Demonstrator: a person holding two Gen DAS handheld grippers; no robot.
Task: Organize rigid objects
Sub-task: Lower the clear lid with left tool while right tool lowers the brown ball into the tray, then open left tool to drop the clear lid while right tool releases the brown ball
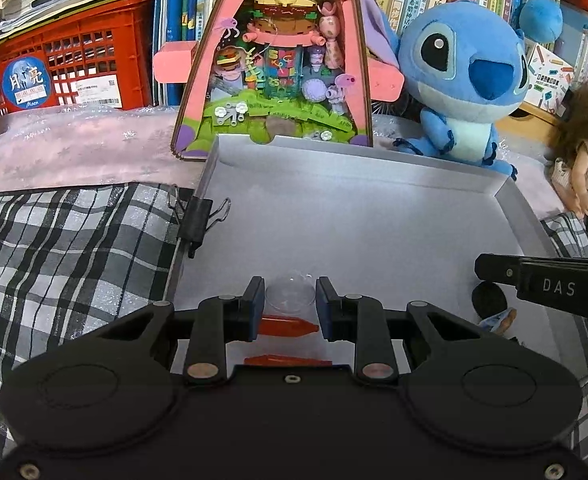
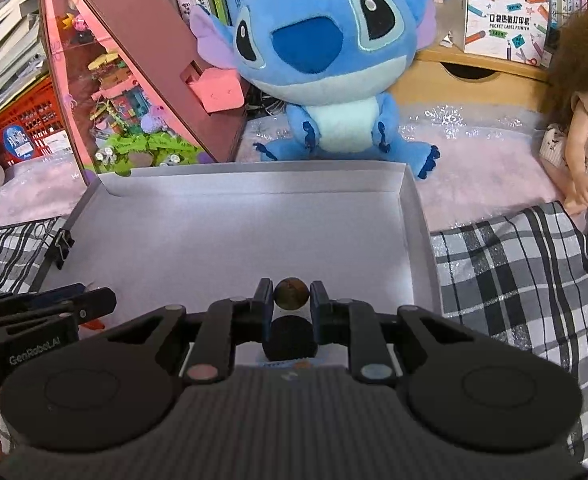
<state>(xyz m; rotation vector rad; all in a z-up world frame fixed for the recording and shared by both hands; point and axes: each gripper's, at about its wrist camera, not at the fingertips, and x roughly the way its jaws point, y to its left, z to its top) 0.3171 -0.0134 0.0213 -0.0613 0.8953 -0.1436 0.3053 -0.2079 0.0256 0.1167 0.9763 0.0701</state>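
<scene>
A shallow grey-white cardboard tray (image 1: 354, 216) lies on the checked cloth; it also shows in the right wrist view (image 2: 234, 232). My left gripper (image 1: 290, 300) is shut on a clear plastic dome (image 1: 290, 294) just above the tray's near floor. Two orange pointed pieces (image 1: 286, 326) lie under it. My right gripper (image 2: 291, 294) is shut on a small brownish ball (image 2: 291, 293). A black round piece (image 2: 292, 338) lies below it in the tray. The right gripper's finger enters the left wrist view (image 1: 542, 284) at the right.
A black binder clip (image 1: 196, 220) grips the tray's left wall. Behind the tray stand a pink triangular toy display (image 1: 274, 68), a blue plush (image 1: 466, 76) and a doll (image 1: 586, 152). A red crate (image 1: 66, 68) and books fill the back.
</scene>
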